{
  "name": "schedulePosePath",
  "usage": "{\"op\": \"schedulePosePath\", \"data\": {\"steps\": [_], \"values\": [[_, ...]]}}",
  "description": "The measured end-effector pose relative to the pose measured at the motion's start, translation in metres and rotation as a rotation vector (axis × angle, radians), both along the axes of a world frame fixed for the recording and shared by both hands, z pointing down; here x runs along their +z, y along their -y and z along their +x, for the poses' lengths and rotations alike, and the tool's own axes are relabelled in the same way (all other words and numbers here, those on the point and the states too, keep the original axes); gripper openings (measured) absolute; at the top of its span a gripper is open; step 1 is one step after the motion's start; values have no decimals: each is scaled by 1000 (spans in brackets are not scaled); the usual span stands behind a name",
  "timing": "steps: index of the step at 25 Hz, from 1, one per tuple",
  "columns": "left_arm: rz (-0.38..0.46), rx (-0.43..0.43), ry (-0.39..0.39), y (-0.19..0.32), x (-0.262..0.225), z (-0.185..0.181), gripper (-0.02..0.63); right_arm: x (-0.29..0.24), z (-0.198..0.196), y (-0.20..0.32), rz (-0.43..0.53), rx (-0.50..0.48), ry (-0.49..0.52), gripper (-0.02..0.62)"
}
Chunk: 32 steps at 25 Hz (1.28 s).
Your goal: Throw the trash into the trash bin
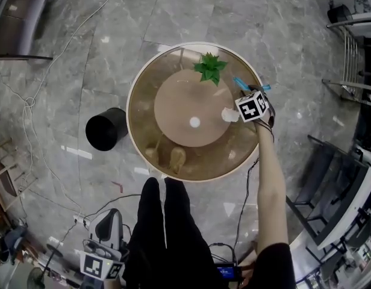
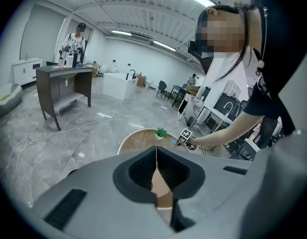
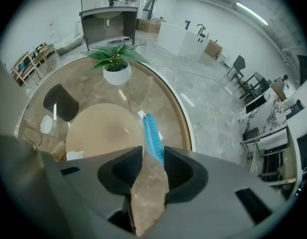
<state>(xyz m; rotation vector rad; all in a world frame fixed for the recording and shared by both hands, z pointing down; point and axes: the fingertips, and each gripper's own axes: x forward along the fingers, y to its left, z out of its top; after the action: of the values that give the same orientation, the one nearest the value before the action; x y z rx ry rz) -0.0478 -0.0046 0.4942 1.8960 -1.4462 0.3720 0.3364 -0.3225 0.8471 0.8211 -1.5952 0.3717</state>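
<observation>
Grey marble floor surrounds the round glass table [image 1: 131, 101], and you are at the pick-up step. Your right gripper [image 3: 153, 152] points steeply down near the table's right side, its jaws spread, with the blue strip [image 3: 152, 133] between their tips but not yet pinched from both sides. I judge the next move calls for closing on it, lifting clear, then carrying it to the black bin [image 1: 105, 129] on the floor just left of the table. A white crumpled wad [image 1: 230, 114] lies beside that gripper, also waiting. Your left gripper [image 2: 156, 156] hangs low, jaws pressed together on nothing. The bin's inside is too dark to read; the white pot [image 3: 116, 74] holds a green plant
</observation>
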Motion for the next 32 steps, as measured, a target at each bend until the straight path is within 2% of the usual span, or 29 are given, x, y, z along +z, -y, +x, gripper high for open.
{"op": "schedulePosePath", "data": {"steps": [4,7,14,17,19,25,29,32], "values": [[-6,-8,-1,-1,4,-5,9,7,5,6,-5,11,-34,67],[-6,-22,-5,-2,5,-10,9,-1,1,10,26,-4,-50,14],[24,-36,-29,-1,-3,-17,9,-39,-26,-9,101,-27,14,5],[47,-51,-38,-2,-8,-20,9,-69,-42,-17,155,7,78,5],[68,-58,-40,-4,-15,-21,9,-94,-58,-27,194,-7,113,5],[163,-111,-42,-5,-46,-41,9,-185,-135,-71,280,-101,215,5],[206,-177,-36,-15,-64,-61,9,-239,-208,-99,318,-208,288,4],[242,-230,-33,-30,-78,-84,9,-262,-275,-133,296,-285,364,3]]}}
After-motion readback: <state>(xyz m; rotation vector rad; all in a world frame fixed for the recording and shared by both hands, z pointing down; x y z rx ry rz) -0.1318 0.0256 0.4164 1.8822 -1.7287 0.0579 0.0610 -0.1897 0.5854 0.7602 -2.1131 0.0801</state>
